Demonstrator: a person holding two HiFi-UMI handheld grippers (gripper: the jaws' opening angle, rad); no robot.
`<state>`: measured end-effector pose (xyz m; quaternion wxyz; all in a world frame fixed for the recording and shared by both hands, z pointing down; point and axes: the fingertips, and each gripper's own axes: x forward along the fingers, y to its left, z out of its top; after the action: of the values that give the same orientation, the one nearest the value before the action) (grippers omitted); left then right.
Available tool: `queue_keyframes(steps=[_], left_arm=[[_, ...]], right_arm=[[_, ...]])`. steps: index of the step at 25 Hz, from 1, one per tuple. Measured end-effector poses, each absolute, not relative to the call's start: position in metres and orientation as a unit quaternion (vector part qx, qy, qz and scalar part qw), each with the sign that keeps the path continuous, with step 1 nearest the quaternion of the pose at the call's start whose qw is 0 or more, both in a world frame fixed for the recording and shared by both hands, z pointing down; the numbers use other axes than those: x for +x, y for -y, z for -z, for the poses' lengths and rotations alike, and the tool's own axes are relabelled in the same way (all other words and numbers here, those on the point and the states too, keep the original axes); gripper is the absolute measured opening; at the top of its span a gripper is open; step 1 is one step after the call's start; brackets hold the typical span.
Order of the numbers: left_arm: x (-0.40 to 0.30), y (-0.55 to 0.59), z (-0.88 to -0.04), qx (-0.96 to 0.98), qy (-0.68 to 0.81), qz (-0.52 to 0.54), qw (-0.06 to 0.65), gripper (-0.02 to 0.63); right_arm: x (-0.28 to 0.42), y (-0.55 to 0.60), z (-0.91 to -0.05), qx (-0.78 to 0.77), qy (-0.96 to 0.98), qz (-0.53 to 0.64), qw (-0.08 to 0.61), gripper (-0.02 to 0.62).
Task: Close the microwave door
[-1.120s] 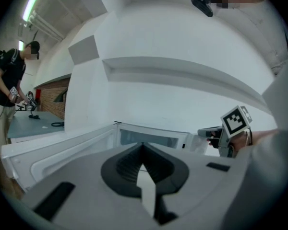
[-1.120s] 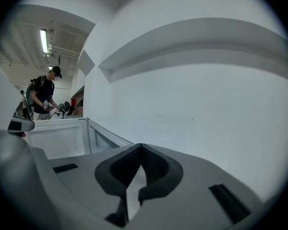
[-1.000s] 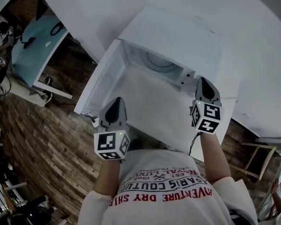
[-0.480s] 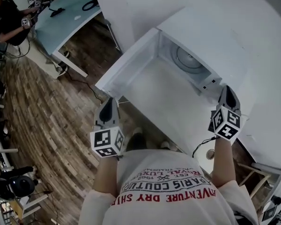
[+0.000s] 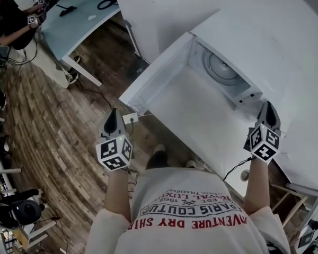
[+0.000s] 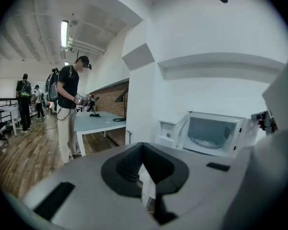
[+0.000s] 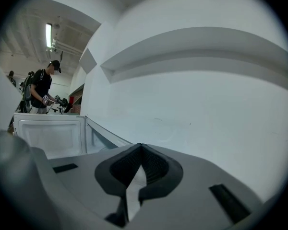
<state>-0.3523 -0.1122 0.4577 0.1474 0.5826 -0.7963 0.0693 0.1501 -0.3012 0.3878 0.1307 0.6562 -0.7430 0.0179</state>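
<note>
In the head view a white microwave (image 5: 265, 41) stands on a white counter (image 5: 196, 126). Its door (image 5: 156, 70) is swung wide open to the left, and the glass turntable (image 5: 221, 70) shows in the cavity. My left gripper (image 5: 113, 114) is shut and empty, held over the wood floor just below the door's outer edge. At the microwave's right front corner my right gripper (image 5: 267, 106) is shut and empty too. The left gripper view shows the open microwave (image 6: 213, 134) ahead beyond the shut left gripper (image 6: 143, 146). The right gripper (image 7: 140, 147) faces a white wall, with the door (image 7: 50, 134) at left.
A pale blue table (image 5: 79, 15) stands at the upper left with a person (image 5: 5, 15) beside it. A white socket block (image 5: 130, 118) and cable lie on the wood floor (image 5: 53, 142). A wooden chair (image 5: 286, 194) is at the lower right.
The view has shifted, so the microwave sits further right. My left gripper has drawn away from the door's lower edge to the left. My right gripper has moved right. The door stays open.
</note>
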Motion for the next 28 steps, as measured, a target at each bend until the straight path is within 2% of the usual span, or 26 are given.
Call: queue_keyframes(steps=[9, 17, 28], left_arm=[[-0.357, 0.146, -0.465, 0.645, 0.743, -0.063, 0.167, 0.0], [-0.352, 0.147, -0.463, 0.65, 0.74, -0.099, 0.142, 0.0], [-0.305, 0.134, -0.467, 0.664, 0.725, -0.076, 0.165, 0.0]], right_arm=[[0.153, 0.3, -0.388, 0.685, 0.719, -0.025, 0.118, 0.011], [0.154, 0.301, -0.388, 0.693, 0.713, -0.022, 0.106, 0.011], [0.153, 0.302, -0.388, 0.667, 0.735, -0.025, 0.116, 0.011]])
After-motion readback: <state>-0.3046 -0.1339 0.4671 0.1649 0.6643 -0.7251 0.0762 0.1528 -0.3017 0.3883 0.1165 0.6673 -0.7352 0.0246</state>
